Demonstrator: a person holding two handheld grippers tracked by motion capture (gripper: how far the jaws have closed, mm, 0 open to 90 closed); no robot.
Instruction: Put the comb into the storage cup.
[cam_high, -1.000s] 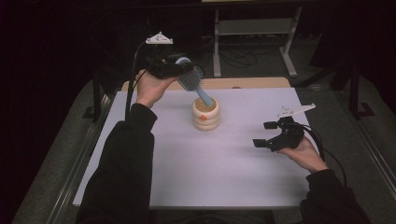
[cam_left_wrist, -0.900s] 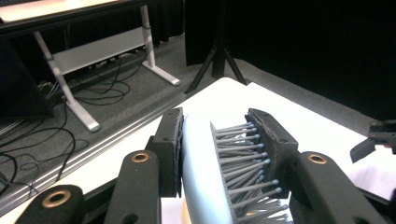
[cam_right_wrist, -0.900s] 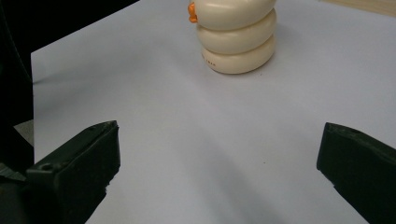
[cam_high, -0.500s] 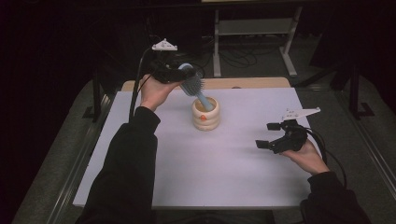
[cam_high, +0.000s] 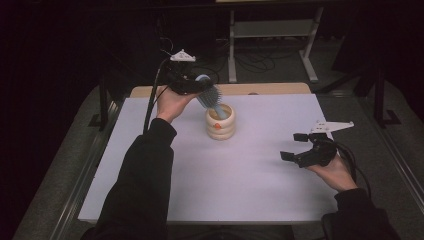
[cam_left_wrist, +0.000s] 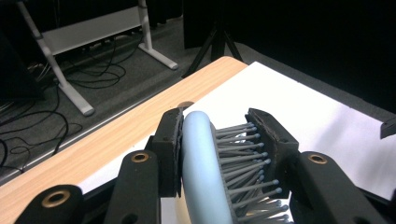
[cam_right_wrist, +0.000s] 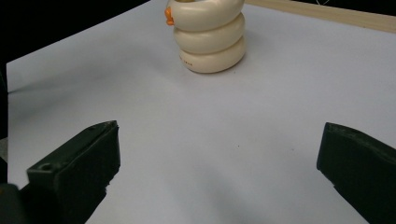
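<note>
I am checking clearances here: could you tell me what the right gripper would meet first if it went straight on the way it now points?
Probably the cream ringed cup: it stands ahead of the open right gripper, slightly off centre, with bare white mat between.

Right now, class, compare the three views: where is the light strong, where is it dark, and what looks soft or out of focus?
High view: the white mat is brightly lit, the surroundings nearly black. Left gripper view: the left tool and the blue hairbrush it clamps are close and slightly soft; the floor behind is dim. Right gripper view: the right tool looks blurred at the jaws, while the cream cup casts a faint shadow.
</note>
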